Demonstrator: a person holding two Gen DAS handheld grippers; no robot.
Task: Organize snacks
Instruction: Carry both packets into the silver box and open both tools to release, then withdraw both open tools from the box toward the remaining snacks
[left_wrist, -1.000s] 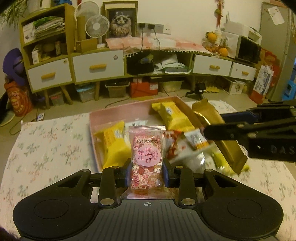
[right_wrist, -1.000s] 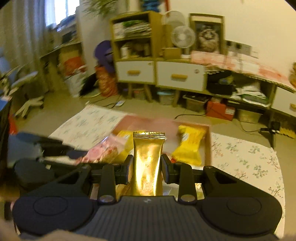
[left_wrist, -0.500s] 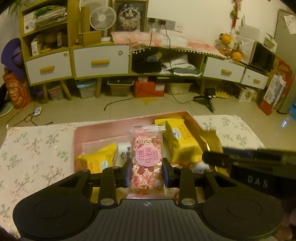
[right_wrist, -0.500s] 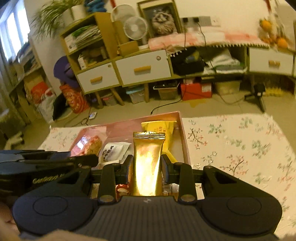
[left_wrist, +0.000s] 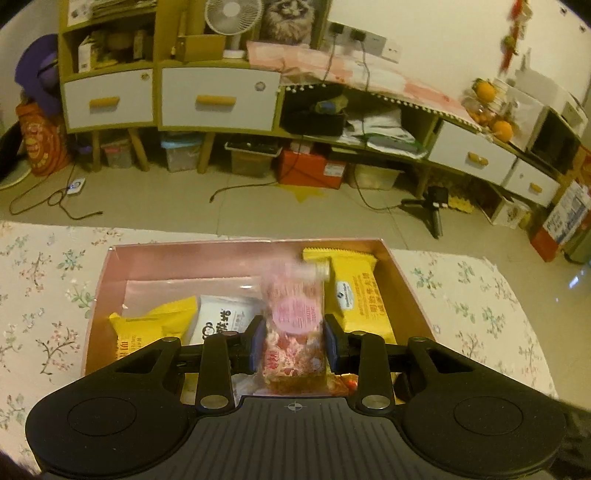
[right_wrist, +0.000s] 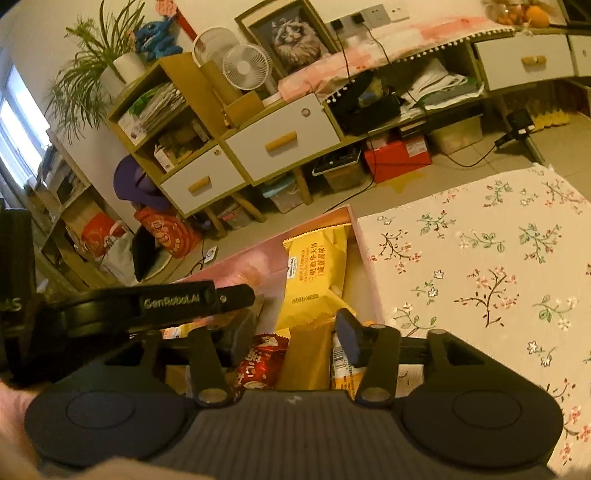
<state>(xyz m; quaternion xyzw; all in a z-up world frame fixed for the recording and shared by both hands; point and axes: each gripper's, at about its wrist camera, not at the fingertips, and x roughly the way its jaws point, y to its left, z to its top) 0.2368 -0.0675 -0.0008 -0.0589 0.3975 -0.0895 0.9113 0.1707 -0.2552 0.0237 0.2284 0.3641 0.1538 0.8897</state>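
The left claw (left_wrist: 293, 341) is being held above the near half of the pink box (left_wrist: 236, 248), and the pink snack packet (left_wrist: 293, 325) is sitting between its fingers; the packet's upper part is blurred, and whether the pads are pressing on it or have just parted from it cannot be told. Ahead and to the right of this claw, a yellow wafer packet (left_wrist: 360, 295) is lying inside the box against its far right corner. Ahead and to the left, a white packet (left_wrist: 223, 319) and another yellow packet (left_wrist: 153, 326) are lying beside each other on the box floor.

The right claw (right_wrist: 295, 341) is being held with its fingers spread apart, nothing being clamped between them. Just below its gap, a gold packet (right_wrist: 308, 356) and a red packet (right_wrist: 260, 363) are lying among the snacks in the box. To its right, the floral tablecloth (right_wrist: 480, 280) is being shown. The body of the left claw is reaching across just ahead and to the left.
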